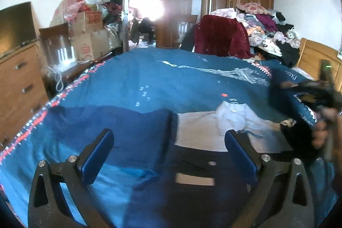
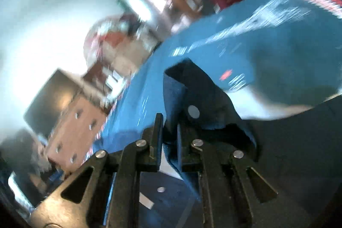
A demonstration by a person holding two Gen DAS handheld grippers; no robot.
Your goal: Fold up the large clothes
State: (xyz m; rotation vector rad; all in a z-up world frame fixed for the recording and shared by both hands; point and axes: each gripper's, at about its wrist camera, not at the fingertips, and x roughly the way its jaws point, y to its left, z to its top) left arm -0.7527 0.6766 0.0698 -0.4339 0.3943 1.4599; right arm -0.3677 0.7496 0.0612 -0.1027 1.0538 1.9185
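Observation:
A large navy garment lies spread on the bed, with a beige inner side and a white patch of cloth showing. My left gripper hangs open just above it, one finger over the navy part and the other over the beige, holding nothing. In the blurred, tilted right wrist view, my right gripper is shut on a fold of the navy garment and lifts it; a round snap shows on the cloth. A hand is smeared at the right edge of the left wrist view.
The blue bedspread covers the whole bed. A heap of clothes and a maroon garment sit at the far right, by the wooden headboard. A dresser with a TV and cardboard boxes line the left side.

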